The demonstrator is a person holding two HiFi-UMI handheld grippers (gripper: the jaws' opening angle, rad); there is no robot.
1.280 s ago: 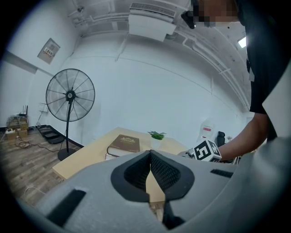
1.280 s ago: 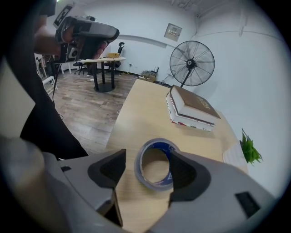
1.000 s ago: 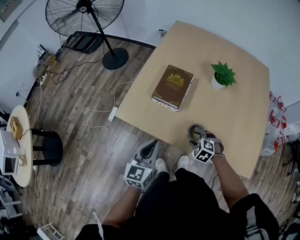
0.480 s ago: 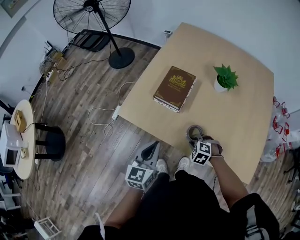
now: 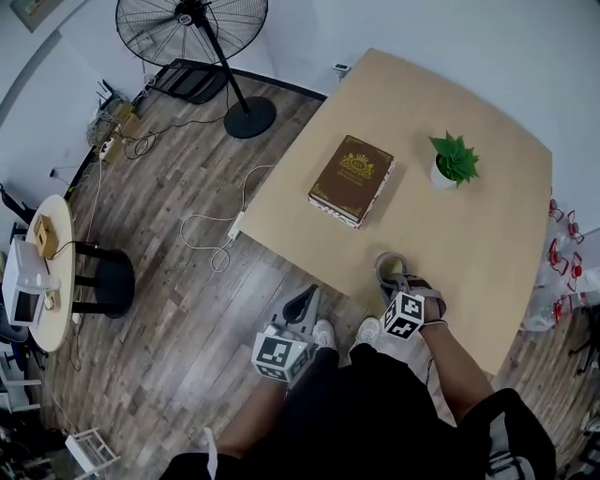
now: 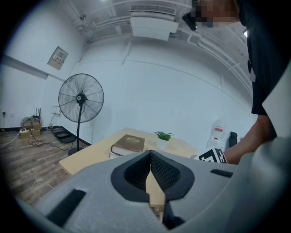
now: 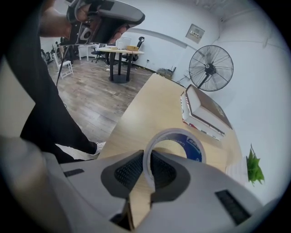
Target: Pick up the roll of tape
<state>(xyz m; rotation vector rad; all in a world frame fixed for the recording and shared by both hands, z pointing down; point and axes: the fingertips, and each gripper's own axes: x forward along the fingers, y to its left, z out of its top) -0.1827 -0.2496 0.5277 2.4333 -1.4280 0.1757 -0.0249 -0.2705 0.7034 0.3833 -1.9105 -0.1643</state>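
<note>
The roll of tape (image 5: 388, 264), grey with a blue core, lies near the front edge of the tan table (image 5: 487, 234). My right gripper (image 5: 395, 278) points steeply down at it from the near side. In the right gripper view its jaws are closing, the tape's (image 7: 193, 148) near wall stands between the two pads, and both pads press on it at the right gripper (image 7: 148, 160). My left gripper (image 5: 302, 300) hangs over the wooden floor left of the table, off the tape. The left gripper (image 6: 150, 157) holds nothing, and its tips meet.
A brown book (image 5: 352, 180) lies mid-table and a small potted plant (image 5: 453, 159) stands to its right. A standing fan (image 5: 192, 23), a power cable (image 5: 216, 225), a black stool (image 5: 98, 286) and a round side table (image 5: 37, 281) occupy the floor on the left.
My right gripper's jaws have drawn in onto the near wall of the tape. The hand stayed nearly in place. My left gripper has not moved.
</note>
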